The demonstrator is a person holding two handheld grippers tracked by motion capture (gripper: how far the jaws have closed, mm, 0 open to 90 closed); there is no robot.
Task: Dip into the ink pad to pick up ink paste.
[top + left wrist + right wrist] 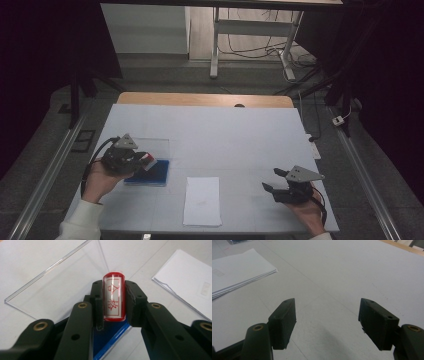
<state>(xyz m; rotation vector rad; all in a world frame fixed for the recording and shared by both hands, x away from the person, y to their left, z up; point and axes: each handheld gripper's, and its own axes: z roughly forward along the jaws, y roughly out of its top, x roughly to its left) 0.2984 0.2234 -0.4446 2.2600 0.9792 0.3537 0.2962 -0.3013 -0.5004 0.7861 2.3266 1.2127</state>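
Red-rimmed and clear-bodied, a small cylindrical stamp (113,296) sits clamped between the jaws of the left gripper (113,302), its white face with red characters turned toward that gripper's camera. Both black jaws press against its sides, so this gripper is closed on the stamp. In the high view the left gripper (146,159) shows a spot of red and white at its tip, where the stamp (148,159) is held, raised off the table.

Directly under and just ahead of the left gripper lies a blue case (110,338), seen in the high view as a dark blue rectangle (152,176) on the table. Its transparent lid (62,287) is swung open and lies flat beyond the gripper's tip, hinged at the case's far edge.

Off to the side of the left gripper, toward the other hand, rests a stack of white paper (202,201), between the two grippers; its corner shows in the left gripper view (185,285).

The right gripper (327,322) hangs low over the pale table (225,130), jaws spread wide with nothing between them. The paper stack (237,270) lies ahead of it and to its left. In the high view this gripper (276,180) is held by a hand (309,212) near the table's near edge.
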